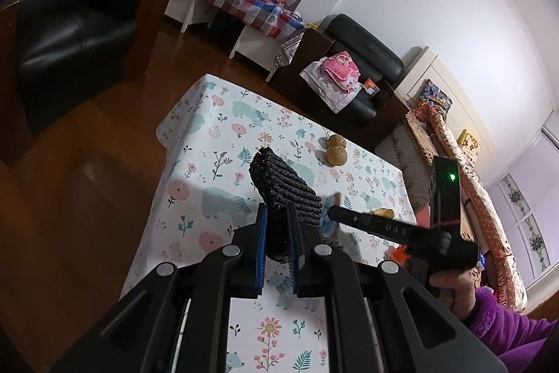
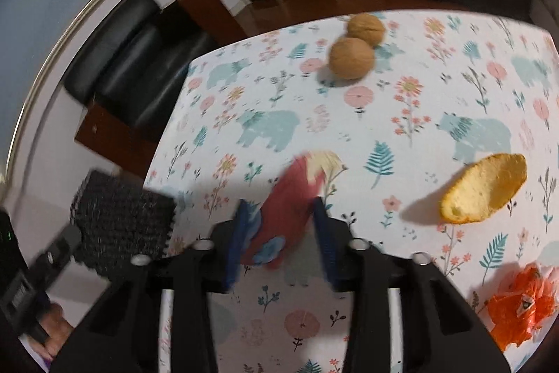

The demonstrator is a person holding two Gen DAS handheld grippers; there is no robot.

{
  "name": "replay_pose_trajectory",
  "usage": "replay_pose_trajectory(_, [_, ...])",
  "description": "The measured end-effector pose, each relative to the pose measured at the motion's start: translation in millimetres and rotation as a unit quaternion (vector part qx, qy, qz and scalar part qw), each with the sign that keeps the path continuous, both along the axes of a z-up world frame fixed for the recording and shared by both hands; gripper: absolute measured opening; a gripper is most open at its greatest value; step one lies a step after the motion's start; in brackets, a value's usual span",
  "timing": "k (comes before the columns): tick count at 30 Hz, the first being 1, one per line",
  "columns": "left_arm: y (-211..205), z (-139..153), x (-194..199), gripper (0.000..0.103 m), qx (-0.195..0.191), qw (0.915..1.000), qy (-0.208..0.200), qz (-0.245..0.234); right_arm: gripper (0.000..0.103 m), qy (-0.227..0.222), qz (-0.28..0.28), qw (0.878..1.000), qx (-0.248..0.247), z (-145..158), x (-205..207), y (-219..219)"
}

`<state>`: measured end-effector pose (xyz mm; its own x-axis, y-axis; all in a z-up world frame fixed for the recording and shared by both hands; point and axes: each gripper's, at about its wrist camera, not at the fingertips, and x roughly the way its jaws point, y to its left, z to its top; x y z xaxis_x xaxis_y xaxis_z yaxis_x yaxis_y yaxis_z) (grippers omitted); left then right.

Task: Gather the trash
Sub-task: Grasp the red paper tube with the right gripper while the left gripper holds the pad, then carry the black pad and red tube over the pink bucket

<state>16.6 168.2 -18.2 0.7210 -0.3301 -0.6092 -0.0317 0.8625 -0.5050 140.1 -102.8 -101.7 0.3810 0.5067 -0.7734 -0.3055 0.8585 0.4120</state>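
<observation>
The left gripper had its blue pads clamped on the edge of a black woven mesh bag, which stood up from the jaws at the frame's centre, seemingly kept aloft as the container for the rubbish. In the right wrist view, the right gripper straddled a red wrapper low in the centre; blur hid whether the pads pressed it, so a firm grip could not be confirmed. The wrapper seemed lifted just off the floral tablecloth. To its right lay an orange peel, and an orange crumpled wrapper sat at the lower right edge. Two walnuts rested near the table's far edge, upper centre, probably not rubbish.
</observation>
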Motion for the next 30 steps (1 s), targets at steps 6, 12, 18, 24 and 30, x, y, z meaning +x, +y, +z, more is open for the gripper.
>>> replay_pose_trajectory(6, [-1.7,-1.0,1.7,0.009,-0.001,1.0000,0.001,-0.001,0.012,-0.042,0.035,0.998,-0.019,9.4,-16.2,1.5])
replay_pose_trajectory(12, [-14.3,2.6,4.7,0.009,0.006,0.9999,-0.002,-0.010,0.011,-0.086,0.043,0.995,-0.019,29.1,-35.7,-11.2])
replay_pose_trajectory(18, [-34.4,16.6,8.6,0.009,0.019,0.9993,-0.014,-0.028,0.011,-0.118,0.034,0.992,-0.010,48.1,-56.0,-36.6])
replay_pose_trajectory(24, [-62.6,30.5,17.8,0.009,0.030,0.9978,-0.026,-0.053,0.011,-0.127,0.002,0.992,0.015,61.1,-66.9,-73.1])
replay_pose_trajectory(30, [-100.9,43.4,27.7,0.009,0.046,0.9944,-0.033,-0.089,0.011,-0.132,-0.037,0.990,0.035,65.7,-74.5,-111.9])
